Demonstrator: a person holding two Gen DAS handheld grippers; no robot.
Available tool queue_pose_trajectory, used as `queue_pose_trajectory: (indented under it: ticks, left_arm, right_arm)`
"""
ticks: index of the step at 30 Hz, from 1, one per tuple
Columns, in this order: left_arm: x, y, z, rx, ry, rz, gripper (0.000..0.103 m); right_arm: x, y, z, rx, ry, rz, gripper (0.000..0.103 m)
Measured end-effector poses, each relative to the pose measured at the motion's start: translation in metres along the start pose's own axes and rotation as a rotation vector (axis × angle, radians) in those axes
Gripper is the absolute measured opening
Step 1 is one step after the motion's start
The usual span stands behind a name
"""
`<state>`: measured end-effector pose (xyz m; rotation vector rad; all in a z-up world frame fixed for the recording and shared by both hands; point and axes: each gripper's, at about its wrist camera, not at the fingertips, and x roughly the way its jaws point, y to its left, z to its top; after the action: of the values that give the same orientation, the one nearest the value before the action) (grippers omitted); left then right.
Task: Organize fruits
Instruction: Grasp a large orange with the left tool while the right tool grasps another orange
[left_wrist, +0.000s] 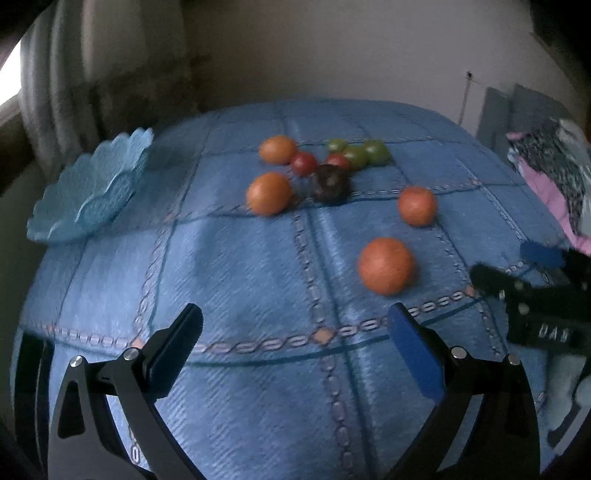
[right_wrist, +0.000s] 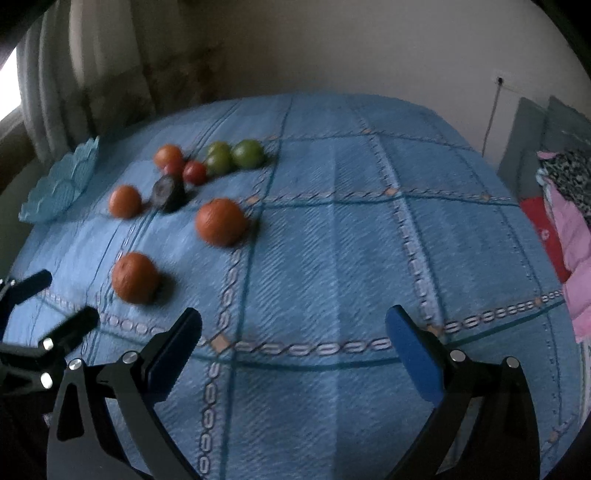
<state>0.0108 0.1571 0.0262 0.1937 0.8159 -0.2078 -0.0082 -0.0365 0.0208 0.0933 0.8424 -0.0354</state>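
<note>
Blue quilted bed (left_wrist: 240, 258); both tools (left_wrist: 295, 339) (right_wrist: 293, 338) released, empty; approach nearest orange (left_wrist: 386, 265) squarely; carry to scalloped bowl (left_wrist: 92, 184).

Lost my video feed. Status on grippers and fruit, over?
Left gripper open, empty. Right gripper open, empty. Fruit loose on blue cloth; bowl empty. Nearest orange unobstructed.
</note>
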Motion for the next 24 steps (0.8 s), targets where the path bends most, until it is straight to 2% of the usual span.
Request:
queue_pose_trajectory:
  ticks: [6,10,15,16,18,20,24]
  left_arm:
    - [0.013,-0.026,0.01,0.038,0.048,-0.075,0.084]
    - [0.02,-0.039,0.011,0.049,0.057,-0.091,0.077]
    - [0.03,-0.042,0.015,0.041,0.07,-0.113,0.053]
    - [0.031,-0.042,0.015,0.035,0.067,-0.112,0.051]
    - [0.031,-0.04,0.016,0.028,0.061,-0.129,0.04]
    - [0.029,-0.038,0.016,0.018,0.054,-0.145,0.039]
    - [0.025,-0.034,0.015,0.003,0.042,-0.137,0.039]
  right_arm:
    - [-0.007,-0.014,0.009,0.051,-0.038,-0.001,0.098]
    - [-0.005,-0.013,0.009,0.056,-0.037,0.009,0.096]
    - [-0.003,-0.009,0.009,0.041,-0.038,0.018,0.092]
    - [-0.003,-0.008,0.009,0.038,-0.037,0.019,0.091]
    - [-0.002,-0.007,0.009,0.034,-0.037,0.025,0.086]
    - [0.0,-0.006,0.008,0.031,-0.029,0.034,0.077]
    - [0.003,-0.002,0.009,0.02,-0.019,0.053,0.07]
